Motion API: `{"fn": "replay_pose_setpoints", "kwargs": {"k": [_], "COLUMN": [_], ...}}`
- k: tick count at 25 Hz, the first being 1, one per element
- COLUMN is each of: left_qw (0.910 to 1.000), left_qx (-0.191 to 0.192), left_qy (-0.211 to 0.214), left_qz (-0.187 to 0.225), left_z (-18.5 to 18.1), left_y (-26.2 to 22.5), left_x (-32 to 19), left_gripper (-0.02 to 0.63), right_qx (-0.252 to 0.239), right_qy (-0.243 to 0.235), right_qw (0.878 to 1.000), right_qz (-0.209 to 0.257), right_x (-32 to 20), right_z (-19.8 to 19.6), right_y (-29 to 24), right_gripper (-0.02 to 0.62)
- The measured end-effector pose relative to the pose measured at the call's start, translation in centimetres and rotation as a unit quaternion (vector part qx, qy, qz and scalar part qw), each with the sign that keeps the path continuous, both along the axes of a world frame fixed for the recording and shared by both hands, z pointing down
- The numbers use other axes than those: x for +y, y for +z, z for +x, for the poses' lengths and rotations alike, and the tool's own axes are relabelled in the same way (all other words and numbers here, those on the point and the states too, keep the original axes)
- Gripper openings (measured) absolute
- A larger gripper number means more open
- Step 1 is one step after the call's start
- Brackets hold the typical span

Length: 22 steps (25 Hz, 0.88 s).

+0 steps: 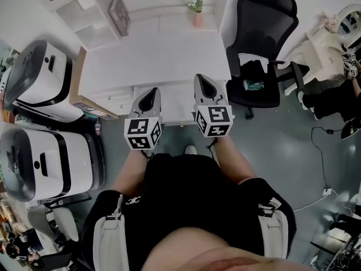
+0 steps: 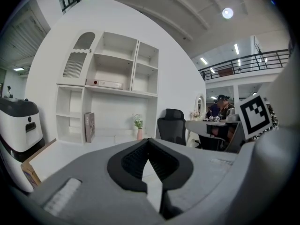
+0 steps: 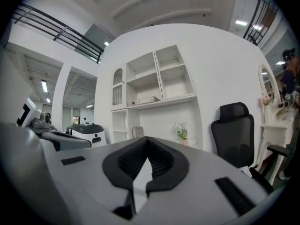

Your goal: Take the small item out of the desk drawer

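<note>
Fingers (image 2: 126, 163) of left gripper (image 1: 151, 93) are pressed together, nothing btwn them. Right gripper (image 1: 203, 81) is the same: pads (image 3: 164, 165) closed, empty. Small item isn't visible in any view, prob. inside drawer (image 1: 176, 103) under desk (image 1: 163, 55) front edge, approx. mid, which looks shut. Both grippers hover side by side just off that edge, pointing at it.

Risks: w/ jaws closed there's no grip on drawer front, they'd only bump it. No handle can be made out, so a pull may slip. A hard pull could slide item to drawer's back.

Item's look: can't tell, hidden.

Office chair (image 1: 262, 49) stands by desk's right edge, plant (image 1: 196, 7) at back edge.
</note>
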State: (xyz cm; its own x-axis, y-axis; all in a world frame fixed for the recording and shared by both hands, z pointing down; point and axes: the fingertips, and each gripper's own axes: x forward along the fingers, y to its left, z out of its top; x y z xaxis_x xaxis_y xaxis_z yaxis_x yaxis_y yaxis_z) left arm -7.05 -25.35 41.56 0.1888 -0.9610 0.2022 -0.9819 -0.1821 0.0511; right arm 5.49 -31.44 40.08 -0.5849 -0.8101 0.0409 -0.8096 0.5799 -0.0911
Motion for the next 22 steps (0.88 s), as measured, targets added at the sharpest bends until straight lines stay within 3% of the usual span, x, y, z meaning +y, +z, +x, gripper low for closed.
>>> {"fn": "replay_pose_setpoints", "kwargs": {"k": [13, 16, 22], "left_qw": [0.9994, 0.9992, 0.9989], "left_qx": [0.012, 0.016, 0.018], "left_qy": [0.034, 0.037, 0.044], "left_qz": [0.004, -0.001, -0.009], "left_z": [-4.1, -5.3, -7.1], "left_y": [-0.2, 0.3, 1.3], "left_x": [-5.9, -7.2, -9.3], "left_gripper": [0.015, 0.015, 0.015], "right_qx": [0.001, 0.018, 0.069], "right_qy": [-0.004, -0.025, -0.019], "right_qw": [1.000, 0.999, 0.994], "right_qz": [-0.013, -0.027, -0.084], "right_x": [-4.3, -5.3, -7.0], "right_z": [-4.9, -6.8, -8.8], "right_y": [1.0, 2.0, 6.6], "right_gripper": [-0.003, 0.151, 0.189]}}
